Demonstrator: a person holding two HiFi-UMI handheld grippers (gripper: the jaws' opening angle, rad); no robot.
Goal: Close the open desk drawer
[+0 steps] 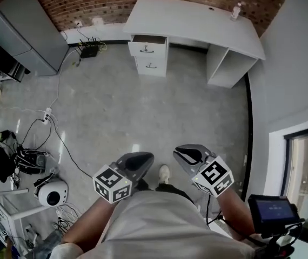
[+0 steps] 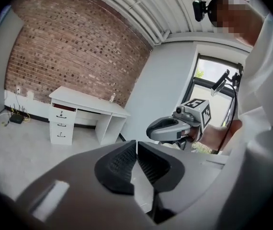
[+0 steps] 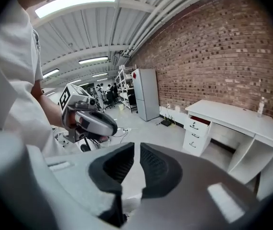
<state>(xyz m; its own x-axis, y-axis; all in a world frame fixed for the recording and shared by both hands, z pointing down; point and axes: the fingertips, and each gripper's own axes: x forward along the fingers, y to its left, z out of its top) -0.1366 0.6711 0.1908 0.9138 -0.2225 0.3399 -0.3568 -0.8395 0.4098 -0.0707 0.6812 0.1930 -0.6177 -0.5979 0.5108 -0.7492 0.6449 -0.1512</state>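
A white desk [image 1: 197,20] stands against the brick wall far across the floor. Its top drawer [image 1: 148,46] is pulled out, above a closed lower drawer [image 1: 151,66]. The same open drawer appears small in the left gripper view [image 2: 62,113] and in the right gripper view [image 3: 197,123]. My left gripper [image 1: 143,158] and right gripper [image 1: 183,154] are held close to my body, far from the desk. Both are shut with nothing between the jaws, as seen on the left gripper [image 2: 136,145] and the right gripper [image 3: 137,150].
A grey cabinet [image 1: 19,31] stands at the back left. Cables and a power strip [image 1: 47,115] cross the floor on the left, near a round white device [image 1: 53,192]. A small bottle [image 1: 235,11] sits on the desk. A small screen [image 1: 275,209] is at my right.
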